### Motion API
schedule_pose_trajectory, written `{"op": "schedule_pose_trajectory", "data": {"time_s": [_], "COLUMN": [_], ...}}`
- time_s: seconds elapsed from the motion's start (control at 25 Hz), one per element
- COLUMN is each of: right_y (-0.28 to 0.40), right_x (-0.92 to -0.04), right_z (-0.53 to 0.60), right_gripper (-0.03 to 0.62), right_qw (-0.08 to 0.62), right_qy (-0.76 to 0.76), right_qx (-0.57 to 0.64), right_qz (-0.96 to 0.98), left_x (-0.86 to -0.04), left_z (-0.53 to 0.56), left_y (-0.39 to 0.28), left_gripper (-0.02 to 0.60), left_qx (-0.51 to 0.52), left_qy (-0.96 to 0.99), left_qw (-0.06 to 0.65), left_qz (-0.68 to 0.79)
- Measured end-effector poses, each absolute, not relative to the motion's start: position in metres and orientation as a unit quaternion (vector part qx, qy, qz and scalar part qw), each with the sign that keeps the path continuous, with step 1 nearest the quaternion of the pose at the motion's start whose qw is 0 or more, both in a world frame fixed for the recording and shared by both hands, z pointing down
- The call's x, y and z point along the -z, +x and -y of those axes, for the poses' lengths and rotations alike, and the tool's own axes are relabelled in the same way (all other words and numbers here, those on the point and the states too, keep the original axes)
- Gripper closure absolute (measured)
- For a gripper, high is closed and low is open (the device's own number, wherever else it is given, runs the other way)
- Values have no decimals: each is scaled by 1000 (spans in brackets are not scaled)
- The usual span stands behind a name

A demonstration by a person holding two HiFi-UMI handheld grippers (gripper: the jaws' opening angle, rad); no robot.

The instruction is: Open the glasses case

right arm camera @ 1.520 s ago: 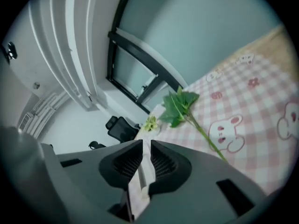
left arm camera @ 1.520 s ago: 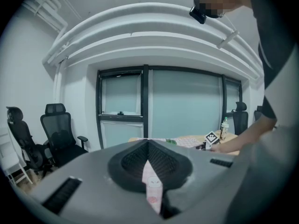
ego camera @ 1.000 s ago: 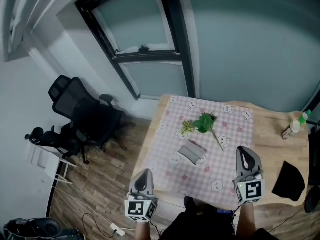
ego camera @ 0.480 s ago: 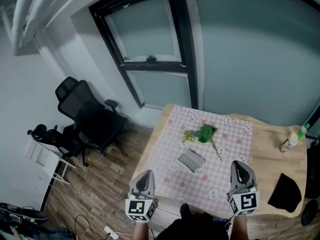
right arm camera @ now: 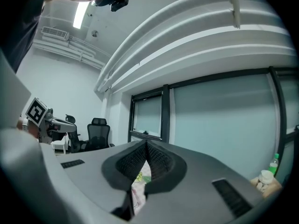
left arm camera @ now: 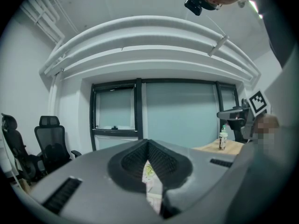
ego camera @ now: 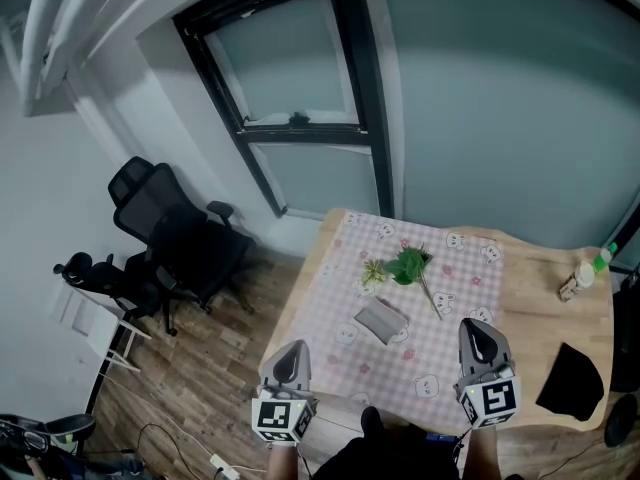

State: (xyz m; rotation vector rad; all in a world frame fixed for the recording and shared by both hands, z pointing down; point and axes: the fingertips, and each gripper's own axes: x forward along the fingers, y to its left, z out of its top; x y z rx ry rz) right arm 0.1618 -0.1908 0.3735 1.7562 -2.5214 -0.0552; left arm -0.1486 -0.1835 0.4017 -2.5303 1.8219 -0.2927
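The grey glasses case lies closed on the pink checked cloth, near the middle of the table. Both grippers hover at the table's front edge, short of the case. My left gripper is off the table's front left corner, and in its own view its jaws meet with nothing between them. My right gripper is to the right of the case and nearer to me, also shut and empty. Only a thin strip of cloth shows through the slit under each pair of jaws.
A green plant sprig lies on the cloth behind the case. On the bare wooden table a small bottle stands at the far right and a black object lies front right. Black office chairs stand on the floor to the left.
The head view has shifted slightly, so the table sits a little lower in the picture. Both grippers stay by the front edge, and the case has not moved.
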Motion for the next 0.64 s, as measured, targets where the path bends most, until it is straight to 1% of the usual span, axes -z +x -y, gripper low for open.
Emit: {"op": "schedule_pose_trajectory", "data": {"time_s": [0.64], "right_y": [153], "right_x": [-366], "right_z": [190], "right_gripper": [577], "right_qw": [28], "right_qy": [572], "right_qx": [24], "right_qz": [819], "left_x": [-402], "left_z": [185], "left_y": [-155], "left_gripper": [586], "left_qx": [85], "left_qy": [-810], "left_qw": [3], "left_qz": [-580]}}
